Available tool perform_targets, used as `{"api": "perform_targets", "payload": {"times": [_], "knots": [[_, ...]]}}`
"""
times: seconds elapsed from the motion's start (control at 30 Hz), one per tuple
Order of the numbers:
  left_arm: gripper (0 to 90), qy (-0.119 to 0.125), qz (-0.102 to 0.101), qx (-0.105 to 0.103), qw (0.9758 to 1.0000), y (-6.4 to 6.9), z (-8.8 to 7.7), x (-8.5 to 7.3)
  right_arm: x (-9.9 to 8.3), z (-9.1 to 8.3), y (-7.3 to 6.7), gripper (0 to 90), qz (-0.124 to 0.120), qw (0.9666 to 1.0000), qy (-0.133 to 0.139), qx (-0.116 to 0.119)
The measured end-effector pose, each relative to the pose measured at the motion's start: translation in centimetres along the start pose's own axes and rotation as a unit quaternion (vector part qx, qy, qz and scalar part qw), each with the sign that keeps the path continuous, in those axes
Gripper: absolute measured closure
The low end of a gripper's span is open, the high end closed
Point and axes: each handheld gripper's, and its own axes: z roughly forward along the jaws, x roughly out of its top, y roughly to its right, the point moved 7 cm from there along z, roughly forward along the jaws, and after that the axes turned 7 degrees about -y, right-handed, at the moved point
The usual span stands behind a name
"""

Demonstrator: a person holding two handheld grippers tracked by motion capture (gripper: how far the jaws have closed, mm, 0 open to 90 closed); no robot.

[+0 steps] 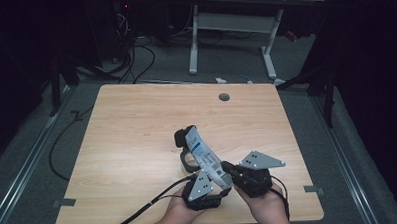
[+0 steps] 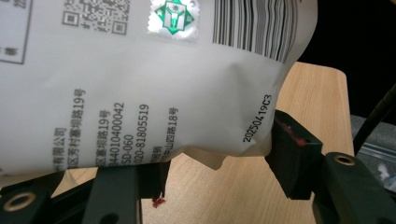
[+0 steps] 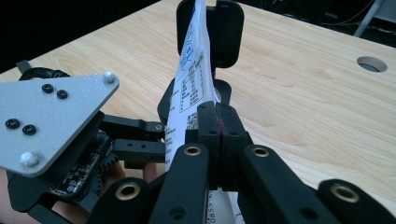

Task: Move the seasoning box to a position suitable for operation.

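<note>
A white bag (image 1: 205,157) with blue print and a barcode stands on edge above the table's near middle. My right gripper (image 1: 227,167) is shut on its lower edge; in the right gripper view the jaws (image 3: 219,126) meet with the bag (image 3: 189,70) running through them. My left gripper (image 1: 215,179) comes at the bag from the left. In the left gripper view the bag (image 2: 140,93) hangs across the jaws of that gripper (image 2: 219,168), which stand apart: the right pad touches the bag's corner and the left pad sits below its edge.
A black rounded object (image 1: 184,137) with a ring-shaped part lies just behind the bag (image 3: 224,32). The wooden table (image 1: 137,124) has a round cable hole (image 1: 224,97) near its far edge. Beyond it stand a white desk frame (image 1: 194,42) and floor cables (image 1: 134,59).
</note>
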Motion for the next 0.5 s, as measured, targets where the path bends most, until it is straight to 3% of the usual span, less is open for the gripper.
{"api": "perform_targets", "payload": {"times": [0.33,0.5], "knots": [[44.8,0.002,-0.005,0.002,1.0,-0.01,0.24,0.55,0.31,-0.22,0.37,90.0,0.0,1.0,-0.004,-0.005],[43.9,0.002,0.005,0.003,1.0,0.19,0.25,0.6,0.64,-0.11,0.53,90.0,-0.006,0.9999,-0.008,-0.009]]}}
